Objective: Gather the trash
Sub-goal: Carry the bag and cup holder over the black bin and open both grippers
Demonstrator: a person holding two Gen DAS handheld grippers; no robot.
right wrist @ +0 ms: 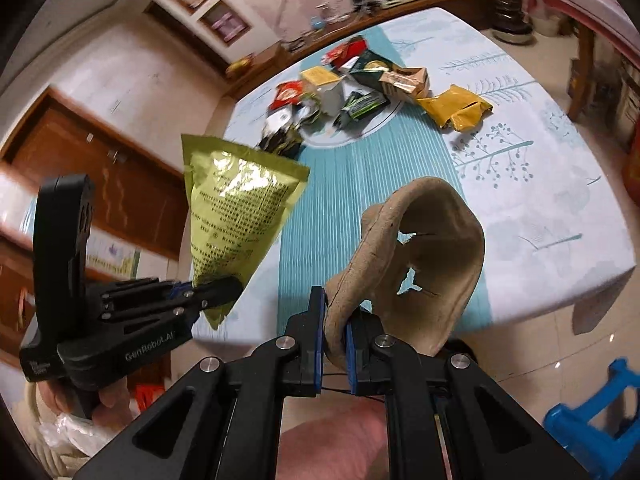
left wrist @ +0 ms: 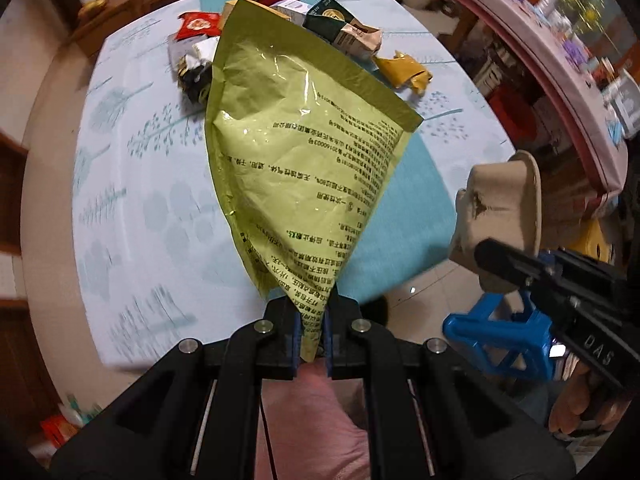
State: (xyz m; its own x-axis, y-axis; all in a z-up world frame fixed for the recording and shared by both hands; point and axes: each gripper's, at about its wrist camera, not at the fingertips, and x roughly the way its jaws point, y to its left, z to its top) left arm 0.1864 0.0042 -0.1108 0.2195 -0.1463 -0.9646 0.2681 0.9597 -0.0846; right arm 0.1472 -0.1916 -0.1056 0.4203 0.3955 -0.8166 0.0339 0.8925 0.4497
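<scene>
Foil pouch (left wrist: 304,152), green and limp, hung pinched by one corner in my closed left gripper (left wrist: 311,332), off the table's (left wrist: 132,168) near edge; I judged it light and slippery. Right gripper (right wrist: 335,344) was clamped on the stiff, torn pulp tray's (right wrist: 432,264) rim. Only the right view showed its holes and the pile of wrappers (right wrist: 360,88) unblocked.
</scene>
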